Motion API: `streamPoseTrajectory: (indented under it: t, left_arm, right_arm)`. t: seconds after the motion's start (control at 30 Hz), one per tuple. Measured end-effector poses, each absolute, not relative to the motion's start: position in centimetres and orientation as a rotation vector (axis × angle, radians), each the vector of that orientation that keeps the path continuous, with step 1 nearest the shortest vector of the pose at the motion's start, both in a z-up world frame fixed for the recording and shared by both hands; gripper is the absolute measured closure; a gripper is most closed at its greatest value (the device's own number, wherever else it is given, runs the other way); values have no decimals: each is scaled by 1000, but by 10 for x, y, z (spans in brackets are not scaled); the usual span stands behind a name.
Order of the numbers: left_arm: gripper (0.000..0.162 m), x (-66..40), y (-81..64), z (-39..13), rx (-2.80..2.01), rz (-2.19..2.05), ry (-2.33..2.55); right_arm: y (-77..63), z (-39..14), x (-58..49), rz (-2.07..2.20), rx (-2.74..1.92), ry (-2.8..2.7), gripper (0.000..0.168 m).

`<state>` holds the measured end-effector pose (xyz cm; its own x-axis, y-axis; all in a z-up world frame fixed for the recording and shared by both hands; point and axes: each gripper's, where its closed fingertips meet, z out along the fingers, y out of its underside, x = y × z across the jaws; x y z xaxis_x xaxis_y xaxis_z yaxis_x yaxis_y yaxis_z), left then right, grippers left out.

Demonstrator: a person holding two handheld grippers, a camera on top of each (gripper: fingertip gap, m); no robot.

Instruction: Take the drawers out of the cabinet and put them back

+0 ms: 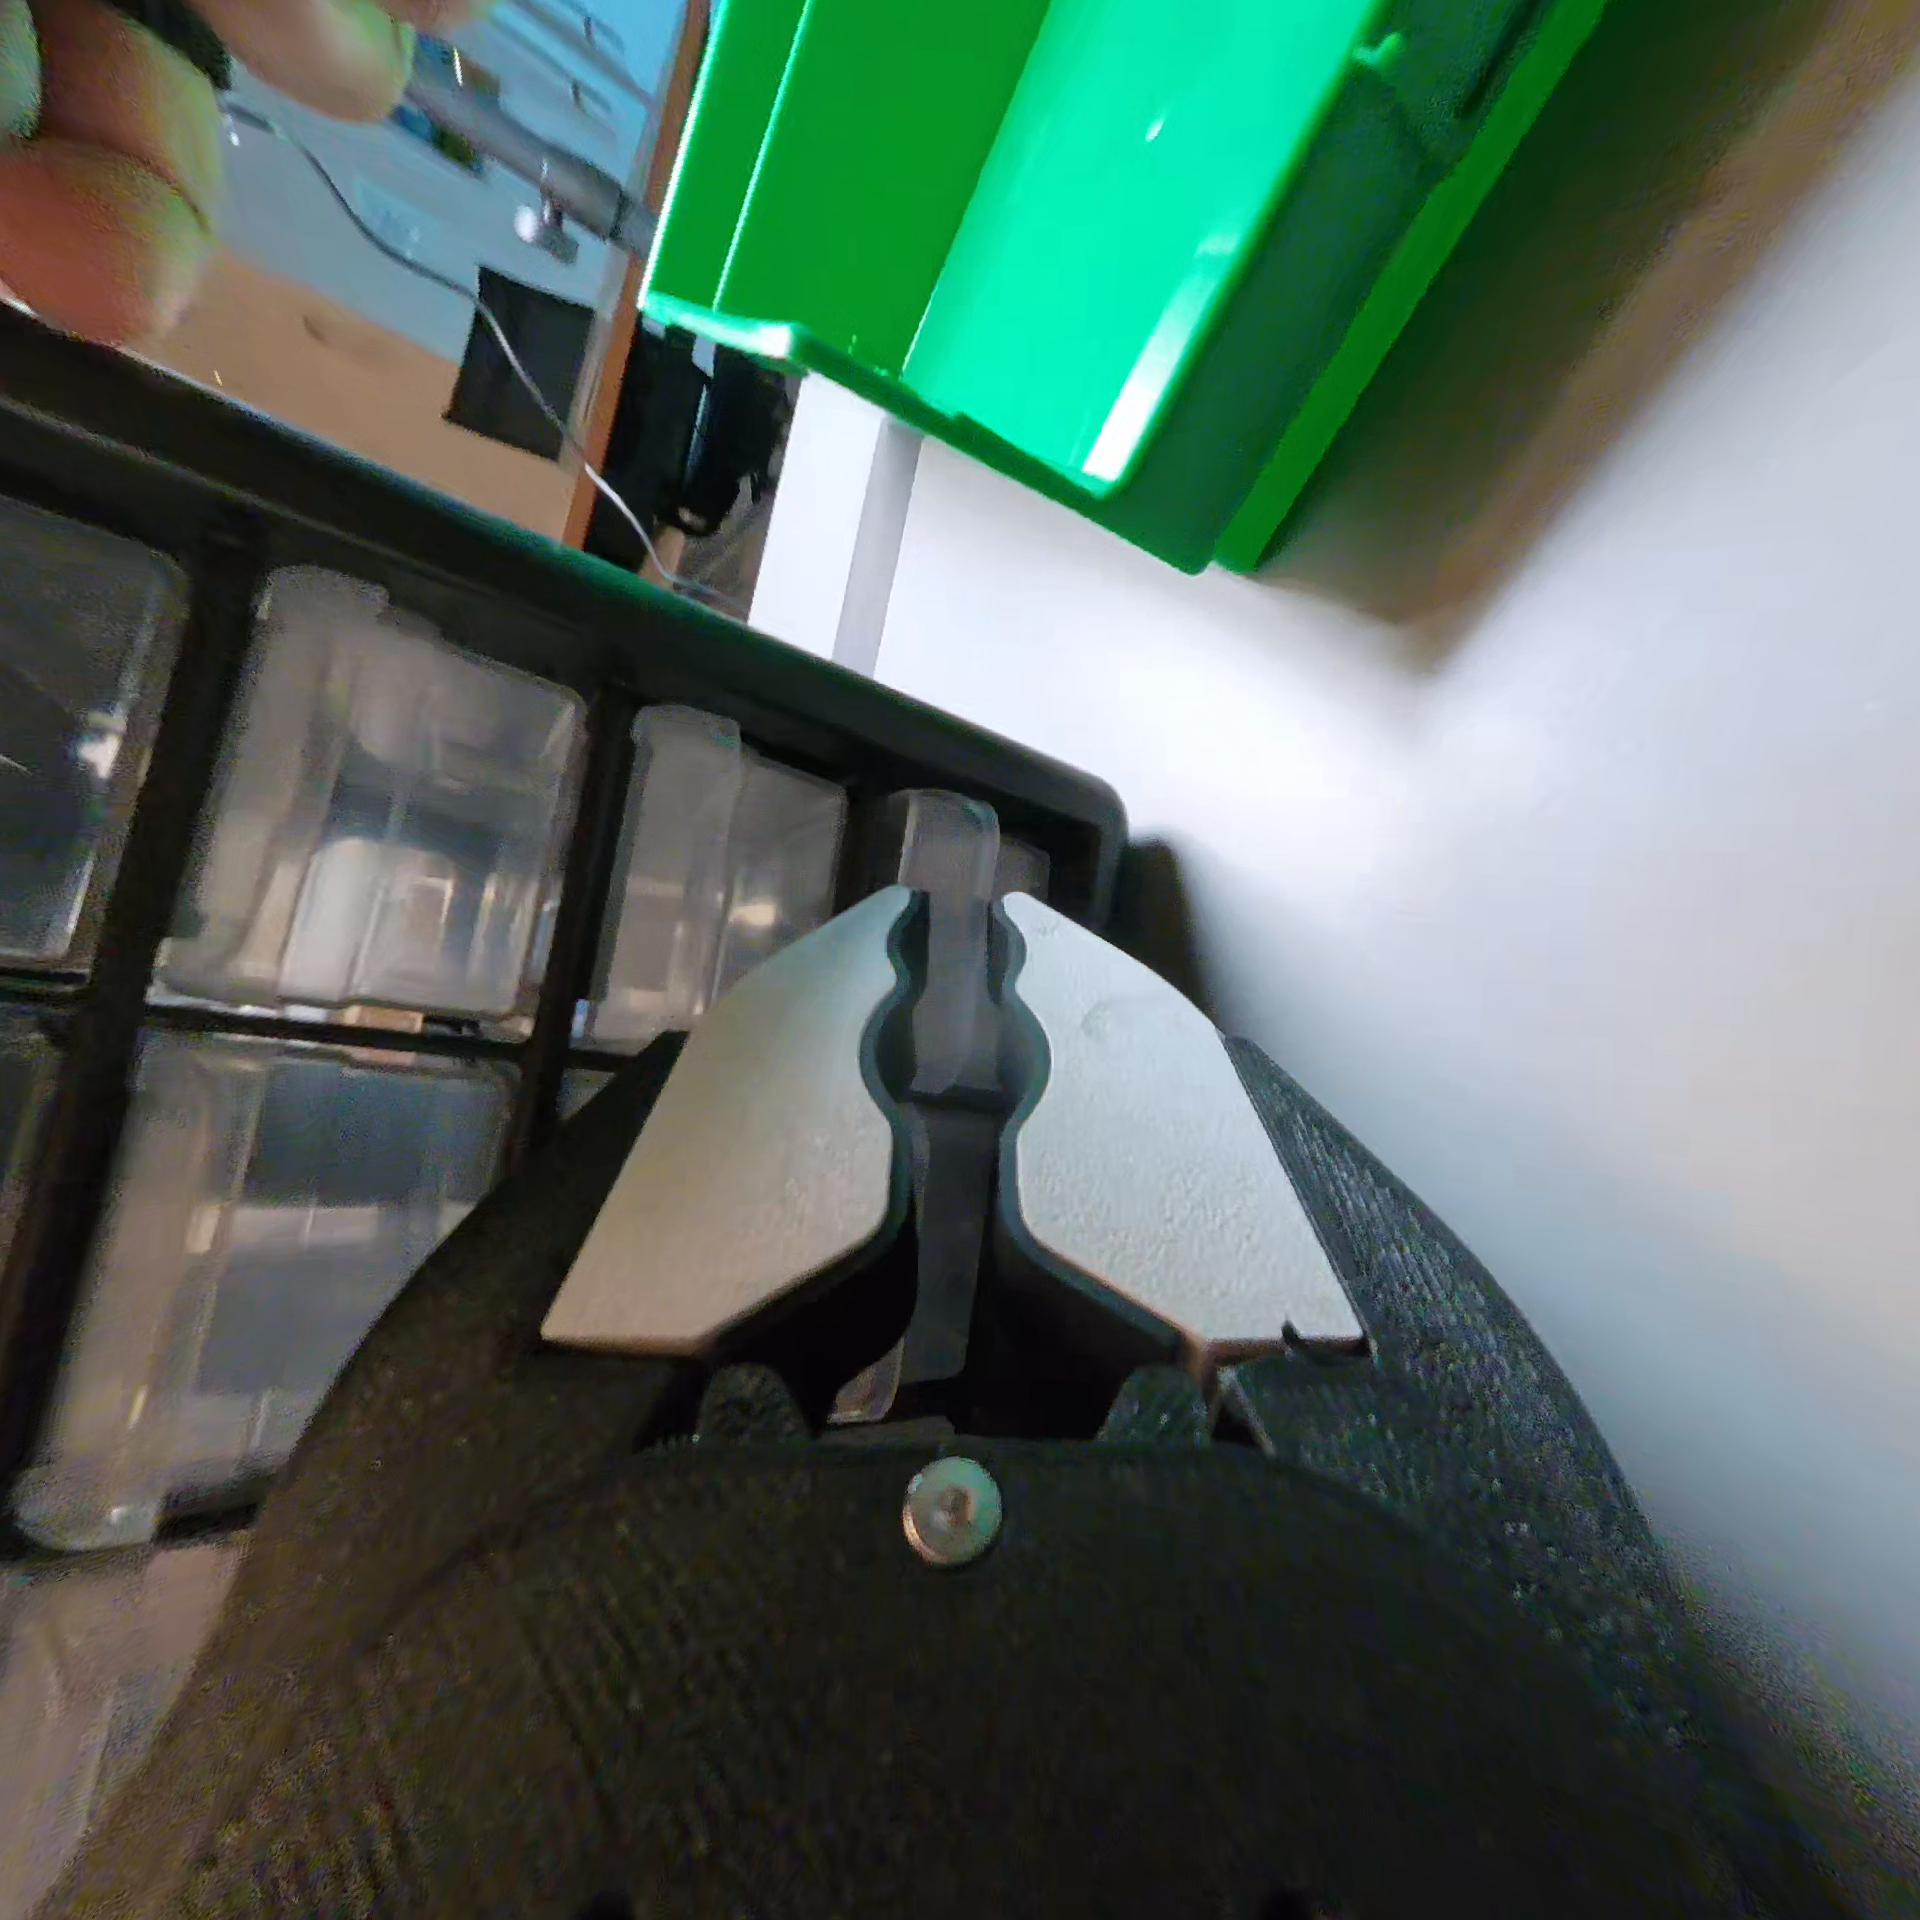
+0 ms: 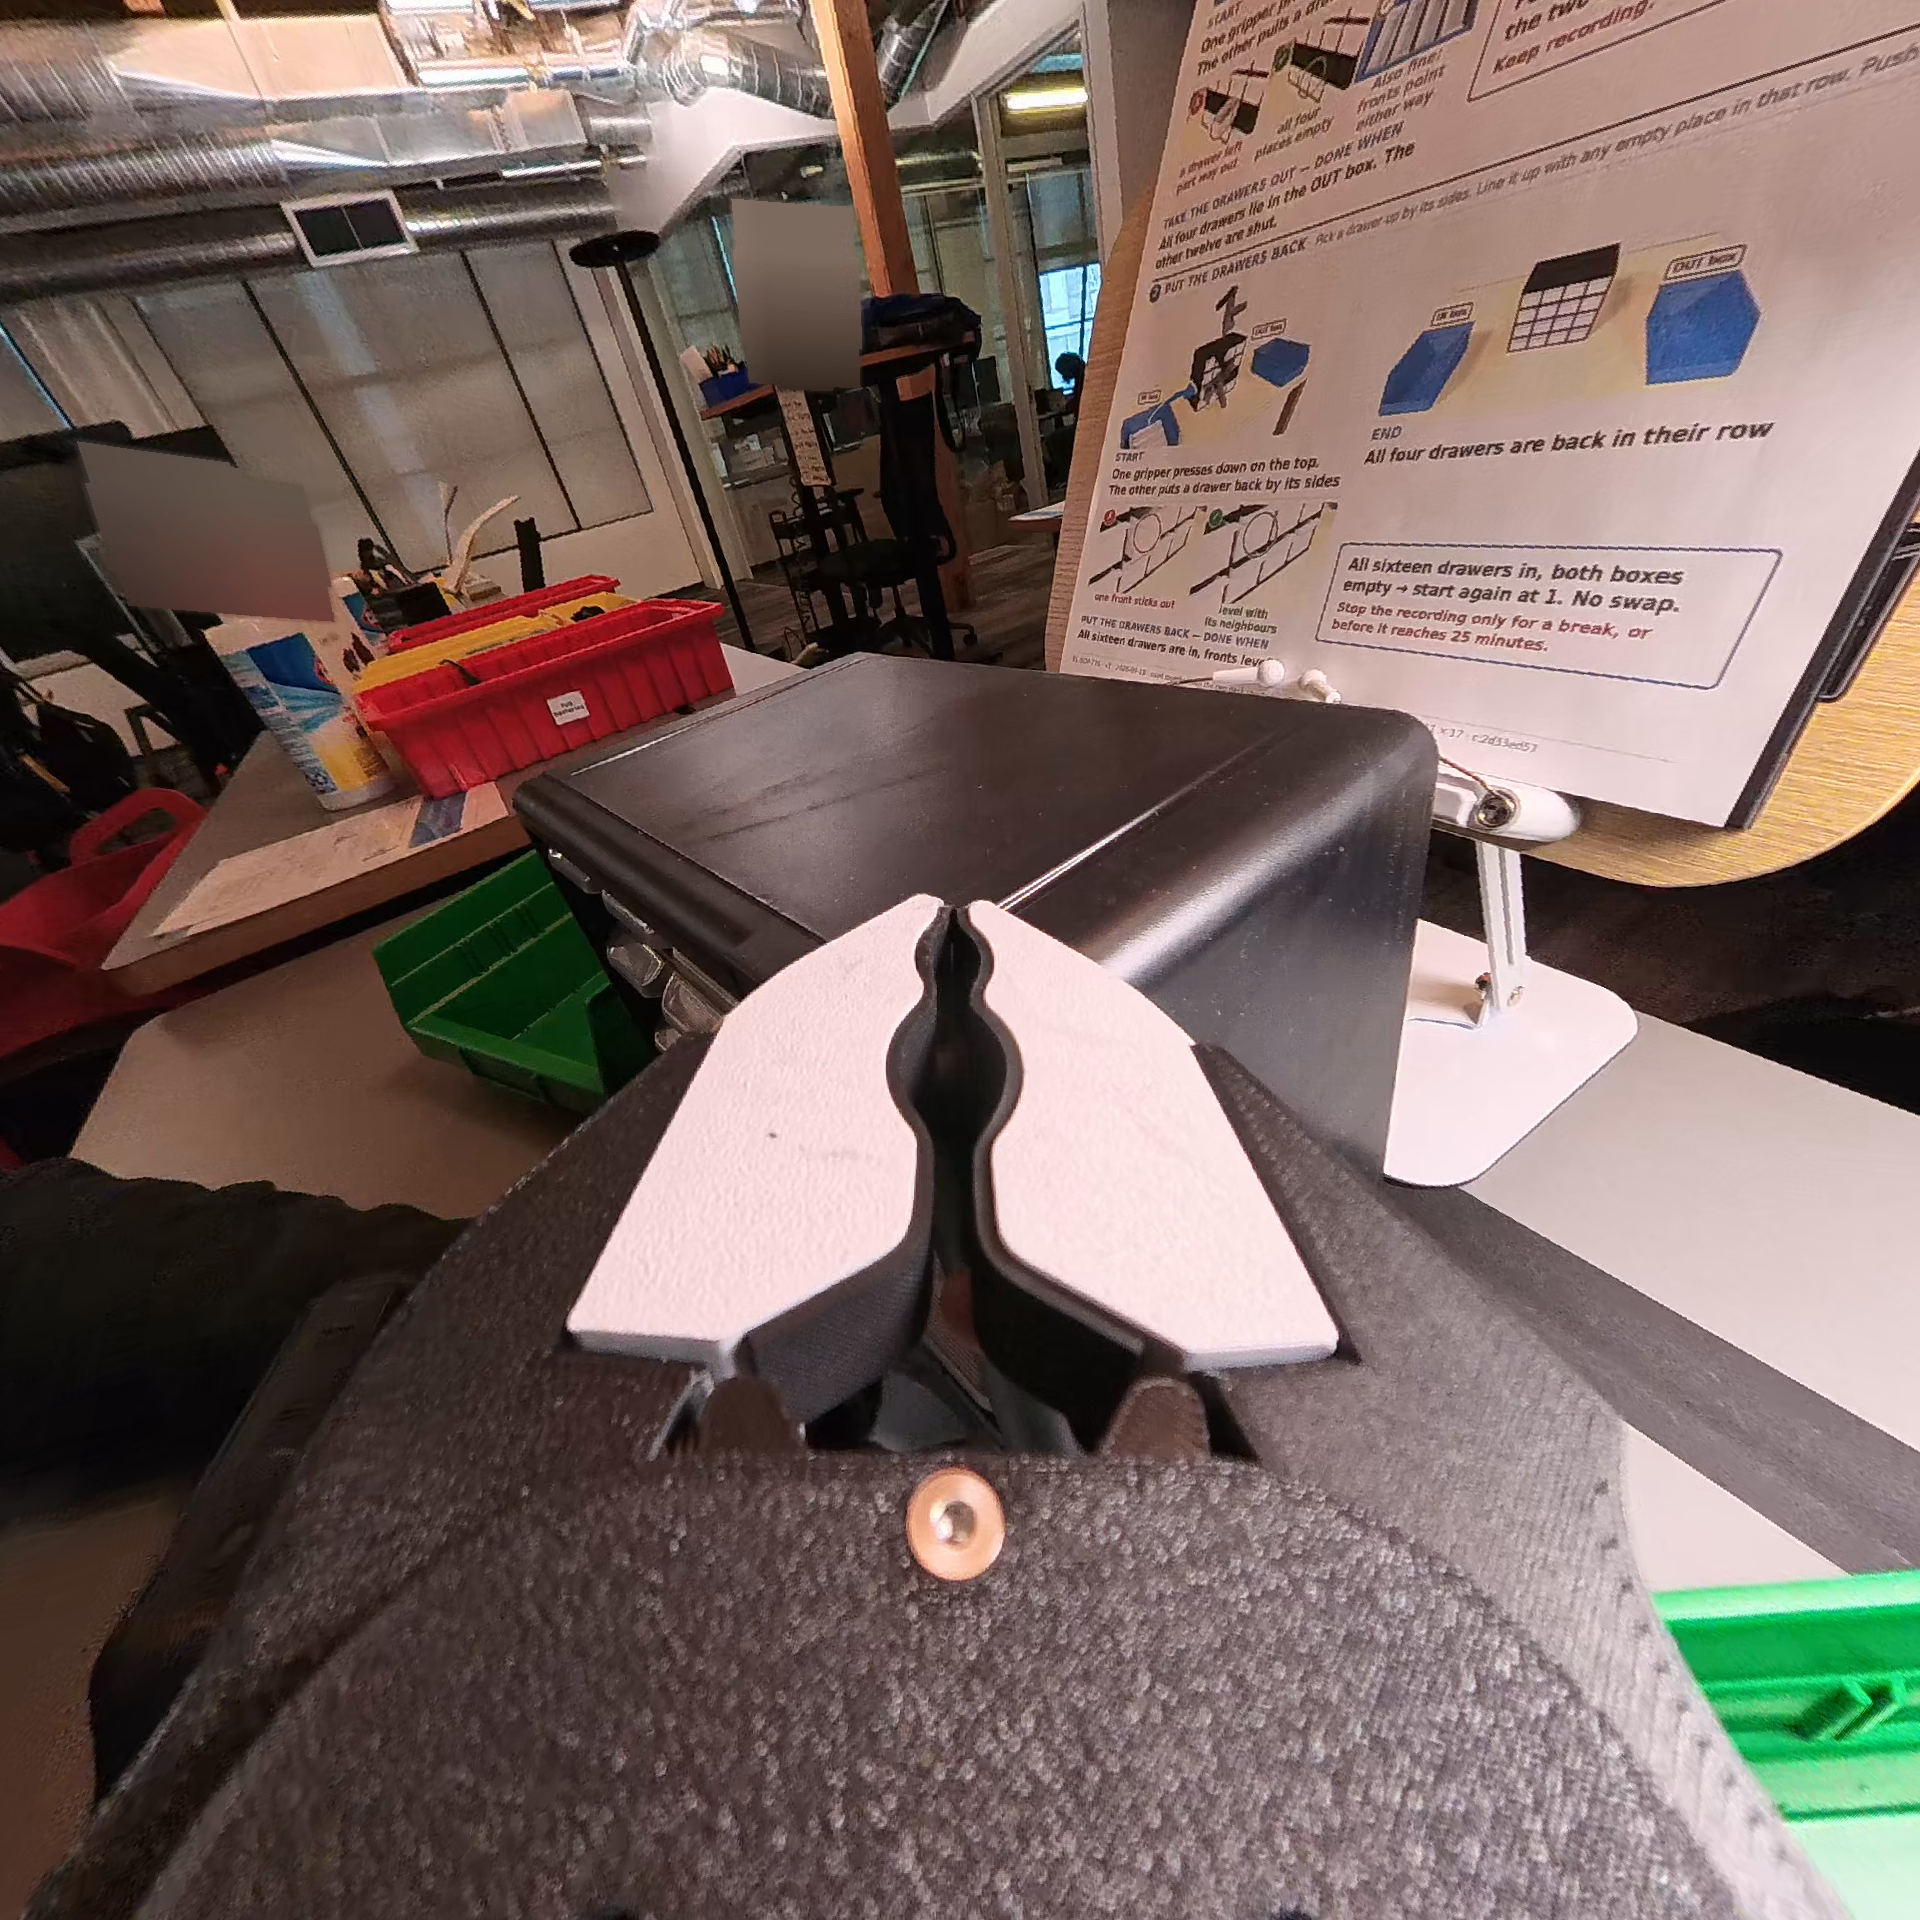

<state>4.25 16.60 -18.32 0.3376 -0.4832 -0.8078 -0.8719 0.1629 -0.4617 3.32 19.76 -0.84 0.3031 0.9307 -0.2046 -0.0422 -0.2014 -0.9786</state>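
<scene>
At the end of the black cabinet (image 1: 582,623), the left claw (image 1: 957,914) is pinched on a clear drawer's (image 1: 1013,857) tab. On the cabinet's top, the right claw (image 2: 954,920) rests pressed together, holding nothing. Green bin (image 1: 1091,260) sits near.

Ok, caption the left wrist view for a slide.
Left gripper shut on a clear drawer's handle at the end of the black cabinet, green bin beyond.

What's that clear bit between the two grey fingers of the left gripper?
In the left wrist view, the left gripper is pinching a clear drawer's handle at the end of the black cabinet.
</scene>
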Motion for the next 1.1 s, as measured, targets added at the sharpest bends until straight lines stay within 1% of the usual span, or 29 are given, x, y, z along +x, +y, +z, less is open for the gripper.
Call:
streamPoseTrajectory:
  t: [0.3,0.37,0.47,0.53,0.63,0.73,0.8,0.83,0.87,0.97,1.1]
  left_arm:
    - [152,39,173,-184,-1539,649,1231]
    - [150,41,169,-185,-1535,623,1252]
    - [147,44,150,-174,-1604,399,1226]
    - [147,43,134,-154,-1683,155,1141]
    - [149,30,118,-93,-1665,-131,980]
    - [153,-6,110,-25,-1564,-238,811]
    - [155,-42,109,11,-1511,-238,694]
    - [160,-63,110,22,-1498,-223,638]
    - [162,-83,112,29,-1500,-215,589]
    - [162,-131,121,32,-1556,-260,479]
    - [162,-154,131,16,-1637,-379,489]
  right_arm:
    - [198,-8,33,1113,-1485,-863,168]
    - [198,-9,33,1109,-1484,-867,168]
    - [198,-9,33,1108,-1484,-868,168]
    - [198,-9,33,1111,-1483,-868,168]
    - [198,-9,33,1104,-1484,-867,168]
    - [198,-9,33,1097,-1486,-867,168]
    - [198,-9,33,1093,-1486,-867,168]
    - [198,-9,33,1091,-1487,-866,168]
    - [198,-9,33,1090,-1487,-866,168]
    - [198,-9,32,1083,-1489,-865,168]
    - [198,-9,32,1071,-1489,-864,168]
